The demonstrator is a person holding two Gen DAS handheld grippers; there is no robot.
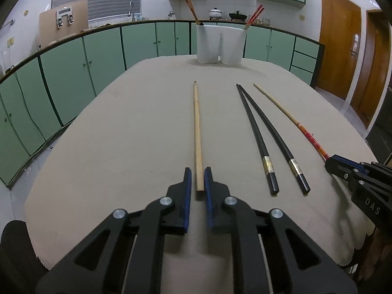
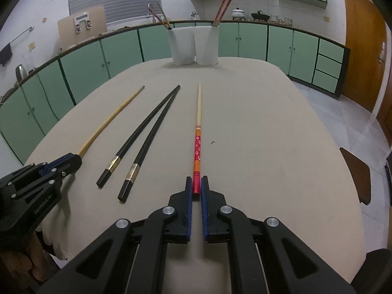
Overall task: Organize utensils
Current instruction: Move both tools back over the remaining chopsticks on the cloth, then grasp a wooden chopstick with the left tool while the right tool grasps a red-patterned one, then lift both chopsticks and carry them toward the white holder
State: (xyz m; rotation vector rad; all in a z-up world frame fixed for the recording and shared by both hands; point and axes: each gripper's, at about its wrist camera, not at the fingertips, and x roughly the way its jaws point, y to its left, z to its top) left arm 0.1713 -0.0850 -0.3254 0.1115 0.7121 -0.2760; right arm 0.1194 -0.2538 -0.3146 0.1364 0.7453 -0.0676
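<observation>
**Two Claws Closing on Single Chopsticks**

A slip looked the likeliest fault: each thin, round stick could roll or pivot out if pinched only at its end. The left claw (image 1: 198, 181) bracketed the butt of the plain light-wood chopstick (image 1: 196, 127), its jaws close around it with slim gaps visible, not yet clamping. The right claw (image 2: 196, 186) pinched the red patterned chopstick with a pale tip (image 2: 198, 142). Both sticks lay on the beige cloth-covered counter (image 1: 122, 134), pointing toward the two white cylindrical holders (image 1: 220, 44). The pair of black chopsticks with gold bands (image 1: 264, 134) lay between them.
</observation>
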